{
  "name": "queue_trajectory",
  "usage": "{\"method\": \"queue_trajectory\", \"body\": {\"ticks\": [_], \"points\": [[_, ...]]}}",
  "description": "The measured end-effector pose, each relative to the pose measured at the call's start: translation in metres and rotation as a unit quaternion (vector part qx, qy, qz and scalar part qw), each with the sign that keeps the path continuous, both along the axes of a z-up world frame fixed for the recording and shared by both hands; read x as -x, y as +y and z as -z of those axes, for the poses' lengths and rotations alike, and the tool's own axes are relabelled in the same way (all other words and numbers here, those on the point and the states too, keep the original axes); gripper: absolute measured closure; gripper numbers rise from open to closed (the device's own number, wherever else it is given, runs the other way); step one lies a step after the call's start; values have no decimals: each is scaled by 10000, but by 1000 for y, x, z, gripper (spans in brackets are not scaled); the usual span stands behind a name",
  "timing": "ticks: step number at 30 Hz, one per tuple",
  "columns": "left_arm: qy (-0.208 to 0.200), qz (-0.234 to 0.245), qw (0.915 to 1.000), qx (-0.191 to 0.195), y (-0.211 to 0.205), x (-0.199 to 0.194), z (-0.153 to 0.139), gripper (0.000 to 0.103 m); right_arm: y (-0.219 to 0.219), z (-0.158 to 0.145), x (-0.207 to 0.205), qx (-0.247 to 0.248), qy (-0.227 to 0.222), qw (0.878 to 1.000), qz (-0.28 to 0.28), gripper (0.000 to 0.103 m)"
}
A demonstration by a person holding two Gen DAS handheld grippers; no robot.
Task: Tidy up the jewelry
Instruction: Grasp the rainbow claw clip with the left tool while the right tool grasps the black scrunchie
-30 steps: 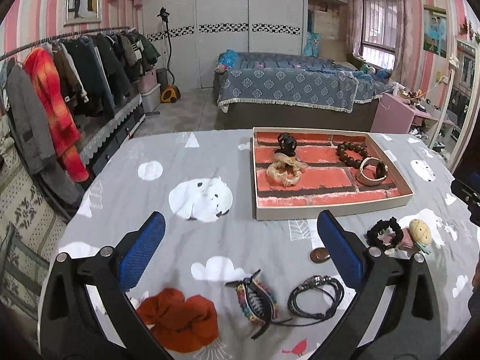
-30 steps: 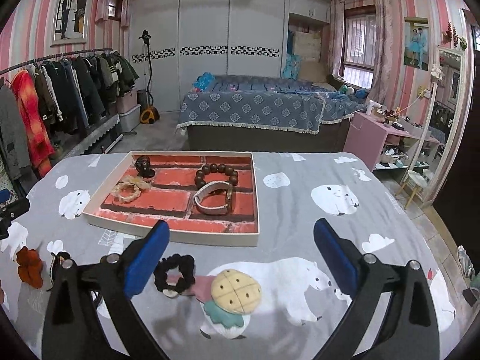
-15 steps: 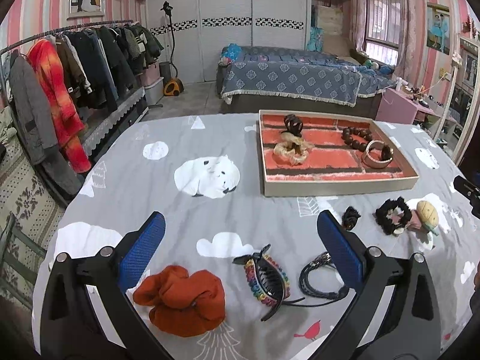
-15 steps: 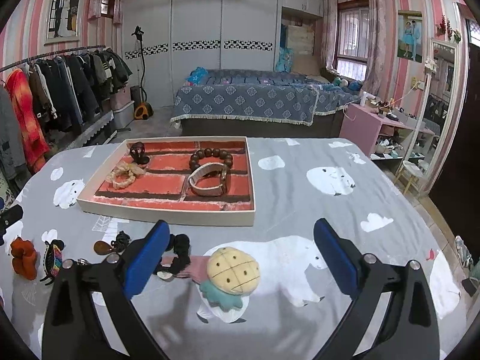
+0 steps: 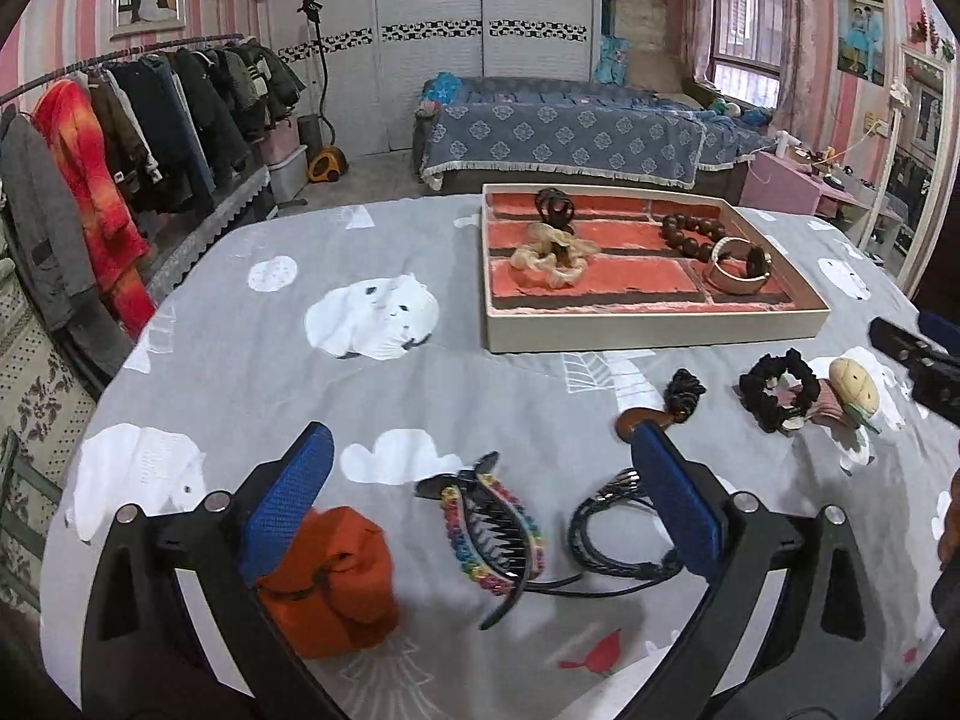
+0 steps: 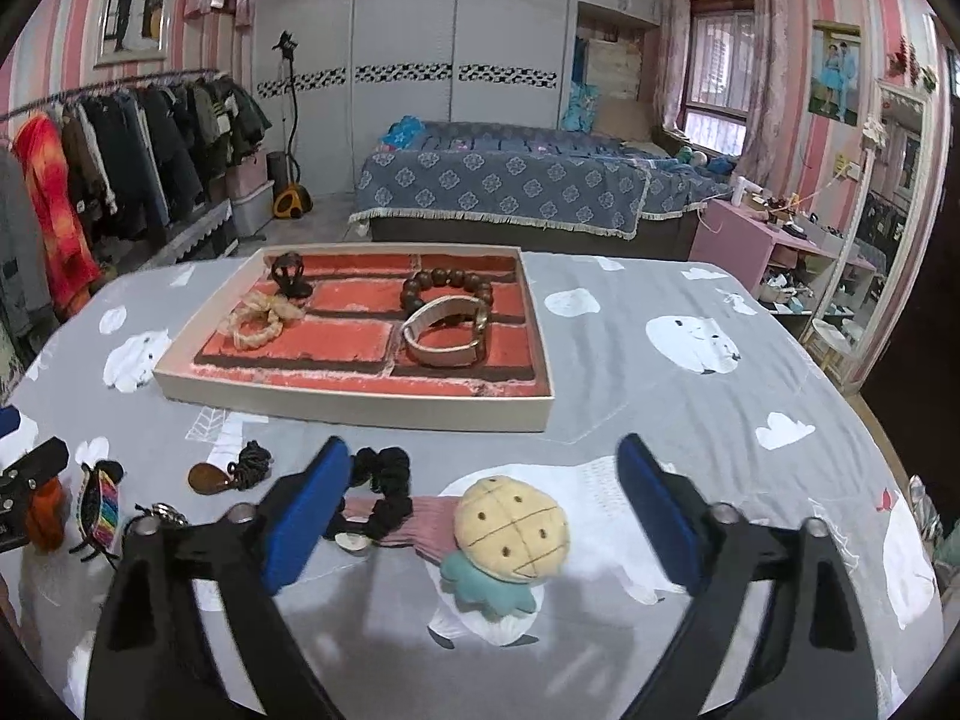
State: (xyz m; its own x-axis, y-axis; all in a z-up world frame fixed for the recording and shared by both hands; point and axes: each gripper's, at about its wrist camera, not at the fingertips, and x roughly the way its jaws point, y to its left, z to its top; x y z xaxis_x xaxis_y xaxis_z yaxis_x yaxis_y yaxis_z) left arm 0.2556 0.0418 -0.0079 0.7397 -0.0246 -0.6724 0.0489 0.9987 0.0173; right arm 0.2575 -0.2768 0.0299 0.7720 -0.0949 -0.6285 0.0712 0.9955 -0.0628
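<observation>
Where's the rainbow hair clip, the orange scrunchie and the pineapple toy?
rainbow hair clip (image 5: 489, 531): left wrist view, on its black teeth.
orange scrunchie (image 5: 336, 588): left wrist view, middle of the fabric.
pineapple toy (image 6: 510, 525): right wrist view, on its yellow face.

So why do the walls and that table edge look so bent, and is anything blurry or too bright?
Left wrist view: a fisheye lens bows the table edge and darkens the corners; the tray looks sharp, and the window is bright but not glaring. Right wrist view: the same bending of the walls; the plush toy is crisp, and soft shadows fall beneath the open tongs.
</observation>
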Motion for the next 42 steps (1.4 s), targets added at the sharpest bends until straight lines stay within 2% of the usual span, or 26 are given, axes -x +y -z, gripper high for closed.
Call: {"method": "queue_trajectory", "body": {"ticks": [13, 22, 30, 32, 37, 42], "points": [[359, 18, 9993, -61, -7, -13, 29, 22, 17, 31, -29, -118, 438, 9988, -172, 44], [614, -43, 9981, -91, -4, -21, 52, 29, 26, 50, -43, 2, 623, 9978, -229, 50], [696, -36, 9973, -234, -5, -23, 61, 30, 30, 63, -52, 132, 730, 9970, -208, 54], [698, -38, 9973, -229, -5, -24, 61, 33, 30, 64, -54, 143, 748, 9969, -198, 58], [793, -52, 9967, -140, -3, -28, 63, 53, 29, 67, -57, 136, 827, 9963, -164, 78], [779, -50, 9969, -131, -3, -28, 63, 56, 24, 68, -57, 30, 831, 9965, -100, 88]]}}
